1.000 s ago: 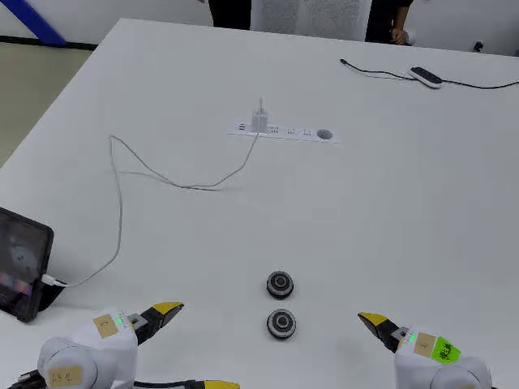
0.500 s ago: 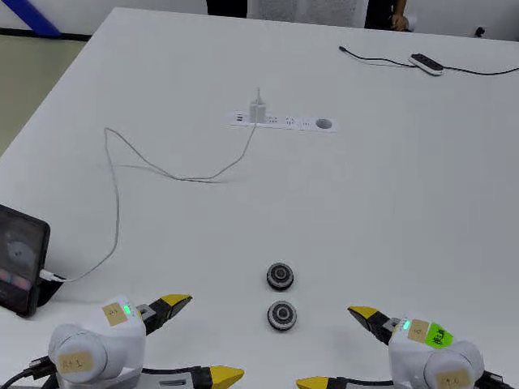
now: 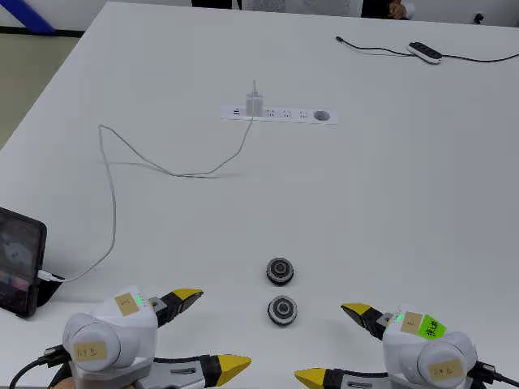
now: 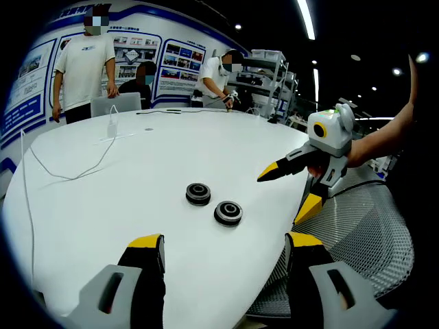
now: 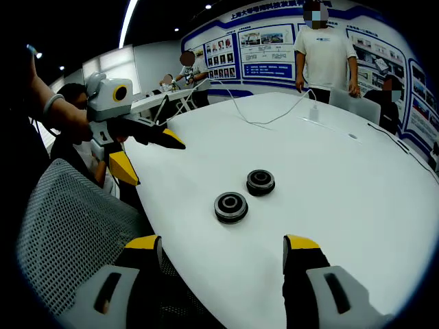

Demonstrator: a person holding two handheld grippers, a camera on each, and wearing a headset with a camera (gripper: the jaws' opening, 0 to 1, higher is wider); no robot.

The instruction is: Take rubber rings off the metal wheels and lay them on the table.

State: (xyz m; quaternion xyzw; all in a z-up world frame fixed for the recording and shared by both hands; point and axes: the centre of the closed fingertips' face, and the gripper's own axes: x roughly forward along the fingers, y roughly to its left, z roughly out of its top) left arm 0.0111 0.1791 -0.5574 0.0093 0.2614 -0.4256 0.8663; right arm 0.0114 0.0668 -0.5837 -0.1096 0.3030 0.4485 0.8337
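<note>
1. Metal wheels (image 3: 280,271) are laid together on the tabletop (image 3: 405,203).
2. They are flanked by the left hand-held gripper (image 3: 219,329) and right hand-held gripper (image 3: 324,342) — both held open.
3. A cable (image 3: 111,194) is seen well left of them.

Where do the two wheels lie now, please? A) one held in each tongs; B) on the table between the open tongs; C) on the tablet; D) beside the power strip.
B: near wheel and far wheel rest on the table between open left tongs and right tongs.
</note>
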